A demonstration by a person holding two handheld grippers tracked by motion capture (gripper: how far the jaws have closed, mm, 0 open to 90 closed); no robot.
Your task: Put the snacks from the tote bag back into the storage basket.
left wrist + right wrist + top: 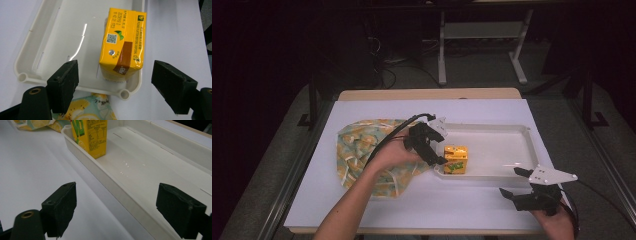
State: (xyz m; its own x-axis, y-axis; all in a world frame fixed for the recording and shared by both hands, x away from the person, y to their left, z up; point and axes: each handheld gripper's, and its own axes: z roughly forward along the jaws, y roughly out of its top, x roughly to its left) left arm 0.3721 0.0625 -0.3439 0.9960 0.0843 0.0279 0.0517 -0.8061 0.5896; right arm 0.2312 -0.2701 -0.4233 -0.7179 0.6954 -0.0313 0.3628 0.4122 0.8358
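A yellow juice carton [455, 159] stands upright in the near-left corner of a white tray [507, 131]. My left gripper [438, 146] hovers just left of the carton, open, its jaws spread wider than the carton. In the left gripper view the carton [122, 42] stands ahead of the open gripper [117, 83], apart from both jaws, inside the tray [50, 37]. My right gripper [513, 182] is open over the table in front of the tray's near-right part. In the right gripper view the gripper [120, 207] holds nothing; the carton [91, 137] is far ahead in the tray [150, 177].
A patterned yellow and teal cloth bag [362, 150] lies on the white table sheet [462, 205] left of the tray, under the left forearm. Its edge [95, 110] reaches the tray's corner. Beyond the table are dark floor, cables and a desk frame [442, 45].
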